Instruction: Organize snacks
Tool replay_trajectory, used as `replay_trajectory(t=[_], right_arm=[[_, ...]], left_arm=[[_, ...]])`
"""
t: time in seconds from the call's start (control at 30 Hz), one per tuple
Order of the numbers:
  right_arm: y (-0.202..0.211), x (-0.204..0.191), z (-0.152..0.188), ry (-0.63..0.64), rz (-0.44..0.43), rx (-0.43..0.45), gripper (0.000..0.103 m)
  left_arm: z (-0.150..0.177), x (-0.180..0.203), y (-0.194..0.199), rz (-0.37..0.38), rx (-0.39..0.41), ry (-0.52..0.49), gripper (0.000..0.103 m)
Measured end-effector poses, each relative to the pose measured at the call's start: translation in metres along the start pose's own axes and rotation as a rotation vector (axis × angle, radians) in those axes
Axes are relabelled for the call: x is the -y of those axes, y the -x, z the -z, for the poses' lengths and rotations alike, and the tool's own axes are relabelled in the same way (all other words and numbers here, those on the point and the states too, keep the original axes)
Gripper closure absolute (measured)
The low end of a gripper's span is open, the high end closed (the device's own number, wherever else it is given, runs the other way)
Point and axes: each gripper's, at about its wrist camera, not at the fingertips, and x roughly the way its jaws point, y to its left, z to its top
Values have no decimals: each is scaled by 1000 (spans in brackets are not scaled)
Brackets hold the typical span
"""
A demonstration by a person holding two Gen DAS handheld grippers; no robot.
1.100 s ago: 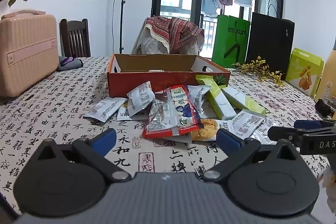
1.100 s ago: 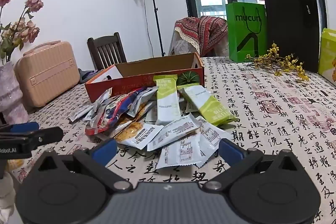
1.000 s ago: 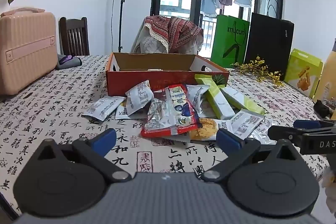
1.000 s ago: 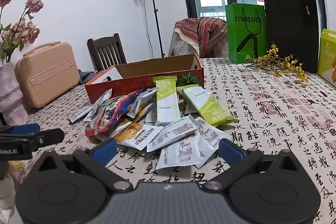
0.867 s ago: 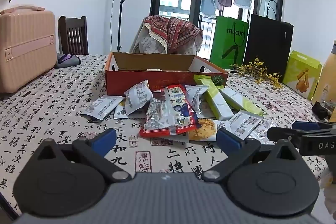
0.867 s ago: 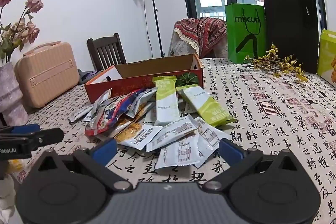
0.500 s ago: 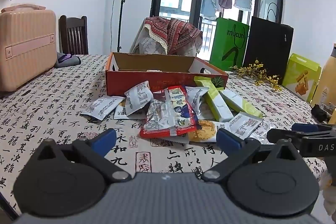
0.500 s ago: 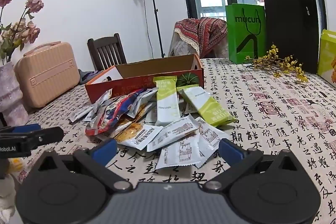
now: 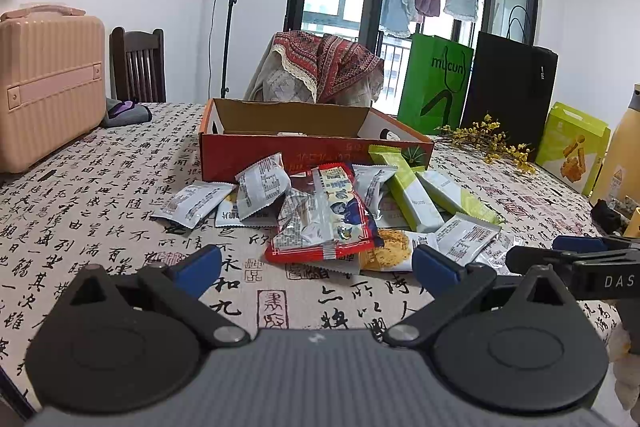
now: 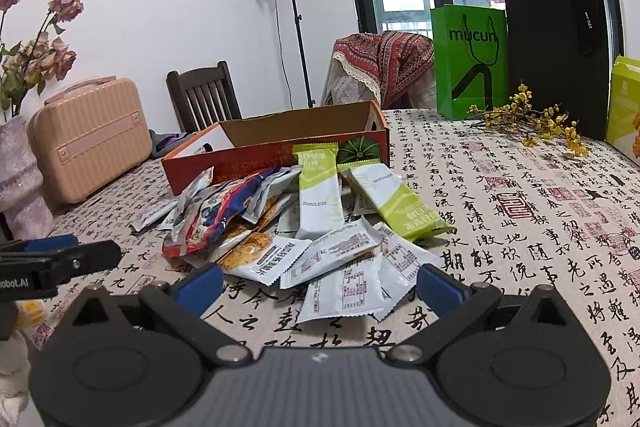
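Your left gripper (image 9: 316, 269) and right gripper (image 10: 318, 285) both gape wide, holding nothing, hovering just short of the snack pile. You face two green bars (image 10: 318, 195), one red packet (image 9: 324, 217) and several grey sachets (image 10: 340, 291) heaped against one red cardboard box (image 9: 312, 151). Bare tablecloth (image 10: 520, 227) lies open to the right.
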Motion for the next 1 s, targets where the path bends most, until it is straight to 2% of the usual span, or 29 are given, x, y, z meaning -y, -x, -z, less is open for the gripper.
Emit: replay_trajectory(t=[1.0], right_arm=[[-3, 2, 1, -4, 0, -7, 0]], left_arm=[[2, 0, -2, 4, 1, 7, 0]])
